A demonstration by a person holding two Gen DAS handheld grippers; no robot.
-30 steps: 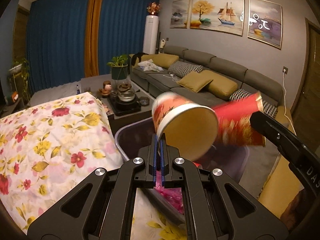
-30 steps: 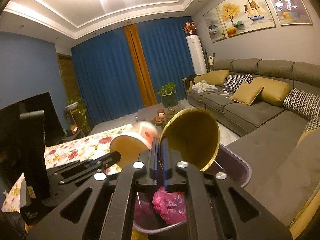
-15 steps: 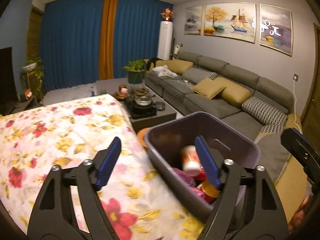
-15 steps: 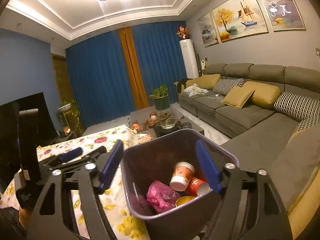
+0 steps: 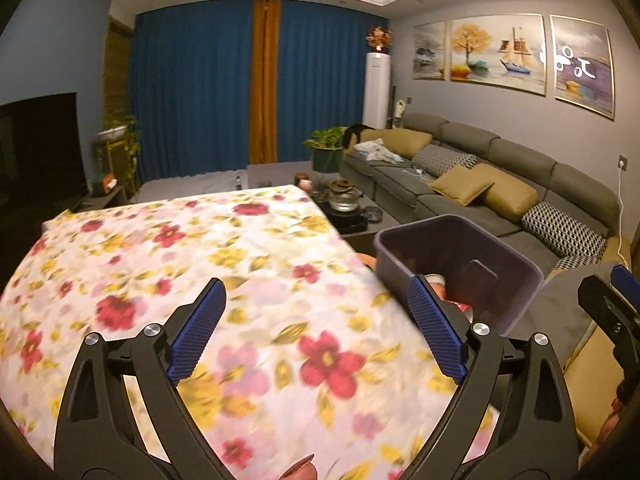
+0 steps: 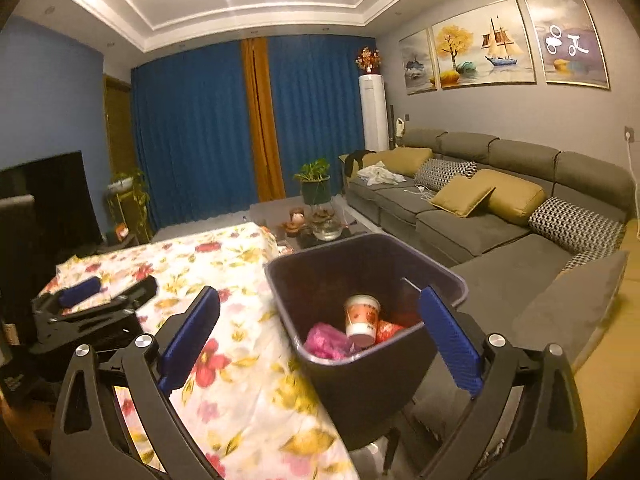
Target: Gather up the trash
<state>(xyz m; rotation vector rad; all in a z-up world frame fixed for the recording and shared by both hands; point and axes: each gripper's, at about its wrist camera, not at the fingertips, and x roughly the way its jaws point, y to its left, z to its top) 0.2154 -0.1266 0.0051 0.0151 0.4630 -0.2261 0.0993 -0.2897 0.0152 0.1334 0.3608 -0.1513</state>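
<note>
Change: both paper cups, gripped one second ago, now lie in bin [image 6: 366,364], lower centre of right view. Drop done.

Left hand-held gripper [image 5: 316,330]: jaws opening wide, nothing between, over floral table [image 5: 192,248].

Right hand-held gripper [image 6: 320,340]: jaws opening, empty, bin behind.

Count: two cups [image 6: 361,316], one pink bag [image 6: 326,340], one bin. Table shows no trash.

No legible txt/labels anywhere; white marks on the right painting [image 6: 568,42] unreadable.
</note>
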